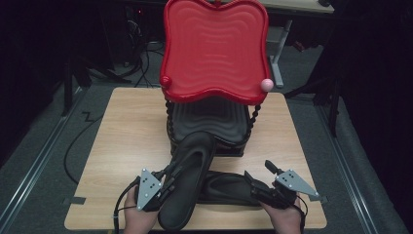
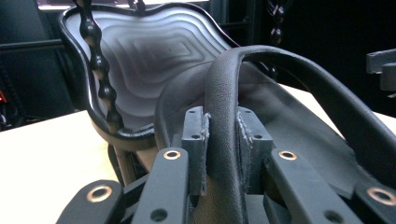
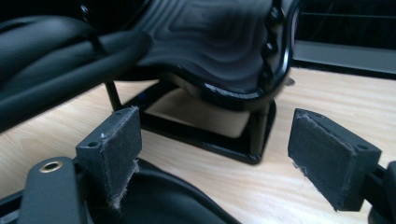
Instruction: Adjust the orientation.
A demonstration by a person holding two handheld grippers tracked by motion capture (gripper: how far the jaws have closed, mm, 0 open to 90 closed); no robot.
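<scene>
Slipper (image 1: pixel 187 183) lengthwise, toe toward black tray (image 1: pixel 207 122).

The left gripper (image 1: pixel 165 183) sat near the table's front edge, left of centre, its jaws clamped on a black rim. The right gripper (image 1: pixel 258 183), at the front right, pointed leftward with its jaws spread wide, gripping nothing.

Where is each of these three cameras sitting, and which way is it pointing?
High view: above the person's side, looking forward and down on the table; both hands and claws enter from below.
Left gripper view: rides the left claw, looking along its jaws, clamped on a black slipper, toward the black lower tray.
Right gripper view: rides the right claw, jaws apart, facing the same tray's underside.
Shared: the tiered stand appears in all three.
</scene>
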